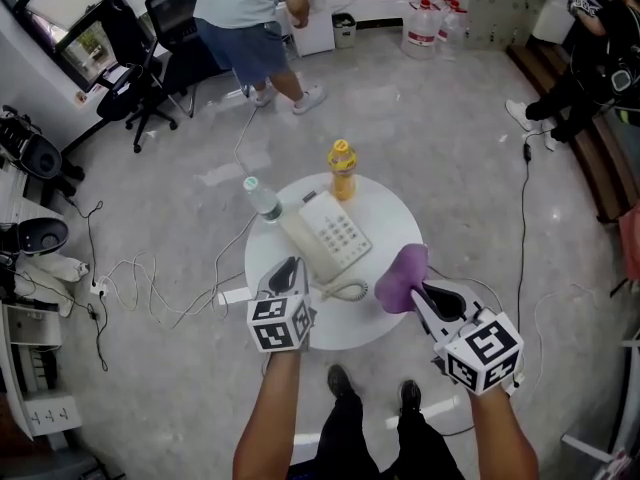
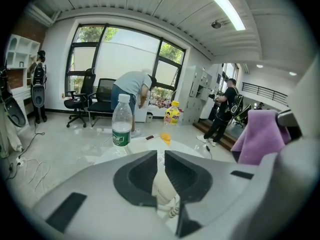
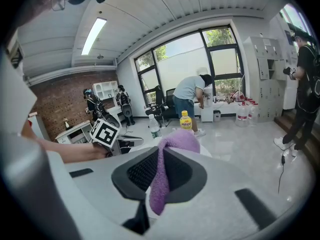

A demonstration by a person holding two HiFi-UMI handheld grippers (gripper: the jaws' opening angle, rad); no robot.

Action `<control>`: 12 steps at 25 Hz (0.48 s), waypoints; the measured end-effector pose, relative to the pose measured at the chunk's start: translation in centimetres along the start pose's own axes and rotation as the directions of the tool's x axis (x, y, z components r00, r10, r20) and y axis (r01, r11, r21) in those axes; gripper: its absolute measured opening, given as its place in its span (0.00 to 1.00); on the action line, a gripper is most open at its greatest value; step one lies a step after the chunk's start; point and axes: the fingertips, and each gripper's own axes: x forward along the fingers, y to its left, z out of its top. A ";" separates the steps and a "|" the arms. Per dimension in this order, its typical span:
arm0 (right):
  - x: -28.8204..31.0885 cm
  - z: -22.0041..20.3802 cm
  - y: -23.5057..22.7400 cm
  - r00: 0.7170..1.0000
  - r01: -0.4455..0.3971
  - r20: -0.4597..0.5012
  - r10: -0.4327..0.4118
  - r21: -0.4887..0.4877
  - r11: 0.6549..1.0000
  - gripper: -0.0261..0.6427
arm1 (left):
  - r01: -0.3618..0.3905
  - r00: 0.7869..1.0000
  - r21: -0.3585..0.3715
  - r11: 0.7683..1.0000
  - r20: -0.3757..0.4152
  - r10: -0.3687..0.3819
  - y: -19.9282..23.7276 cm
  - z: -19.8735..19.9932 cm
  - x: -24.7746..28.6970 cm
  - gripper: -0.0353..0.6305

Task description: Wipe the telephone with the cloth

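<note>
Water bottle [image 1: 262, 198] perhaps touching telephone [image 1: 333, 236]

A round white counter [image 1: 388, 216] carries three things. A cream telephone [image 1: 326, 236] lies near its middle, set at an angle, its coiled cord [image 1: 345, 291] trailing toward the near edge. A clear water bottle [image 1: 262, 198] with a green label stands upright at the far-left edge. A yellow juice bottle [image 1: 342, 169] stands at the far edge, just beyond the telephone.

Grey polished floor [image 1: 450, 148], black office chairs [image 1: 178, 8] (by windows [image 2: 125, 54]), brick wall [image 3: 60, 104]
</note>
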 end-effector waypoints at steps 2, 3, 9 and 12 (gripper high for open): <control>0.3 -0.6 -0.1 1.000 0.000 -0.004 0.000 0.005 1.000 0.07 | -0.018 1.000 -0.002 1.000 -0.003 0.018 0.4 -0.3 0.5 0.08; 0.5 -0.8 -0.1 1.000 -0.001 -0.007 0.001 0.007 1.000 0.07 | -0.026 1.000 -0.002 1.000 -0.004 0.026 0.5 -0.4 0.8 0.08; 1.4 -2.0 -0.1 1.000 -0.007 -0.025 0.008 0.018 1.000 0.07 | -0.047 0.998 -0.004 0.999 -0.036 0.047 0.8 -1.5 2.7 0.19; 1.5 -2.7 -0.3 0.999 -0.006 -0.036 0.007 0.021 1.000 0.07 | -0.052 0.997 -0.005 0.999 -0.062 0.052 0.7 -2.4 3.8 0.25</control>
